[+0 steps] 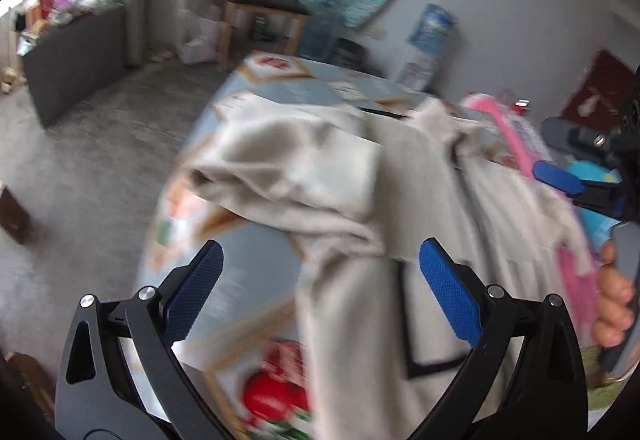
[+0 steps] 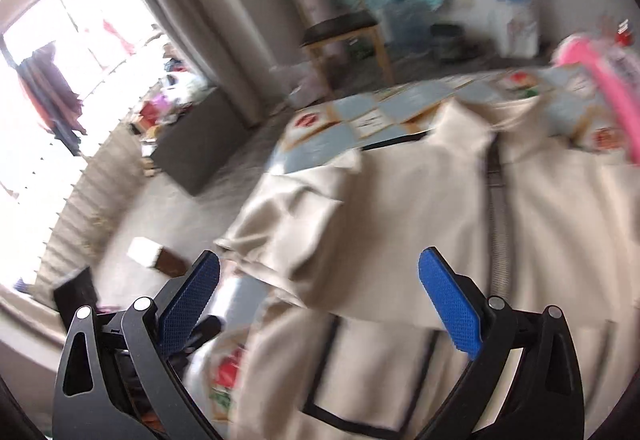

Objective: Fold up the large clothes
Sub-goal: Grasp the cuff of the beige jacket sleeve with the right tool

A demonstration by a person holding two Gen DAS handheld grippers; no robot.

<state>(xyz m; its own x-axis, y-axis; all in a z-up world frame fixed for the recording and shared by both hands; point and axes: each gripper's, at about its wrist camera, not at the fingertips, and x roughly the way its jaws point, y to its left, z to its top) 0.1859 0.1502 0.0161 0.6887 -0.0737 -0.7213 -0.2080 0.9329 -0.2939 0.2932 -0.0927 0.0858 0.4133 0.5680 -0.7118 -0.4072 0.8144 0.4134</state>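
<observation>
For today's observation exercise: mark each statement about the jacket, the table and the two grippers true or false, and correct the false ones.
1. The jacket is cream. True.
2. The left gripper is shut on a sleeve. False: its fingers stand open, holding nothing.
3. A sleeve lies folded across the jacket. True.
4. The tablecloth is plain white. False: it is blue with red printed patches.
5. The right gripper is open. True.
6. The chair stands on the table. False: it stands on the floor behind.
</observation>
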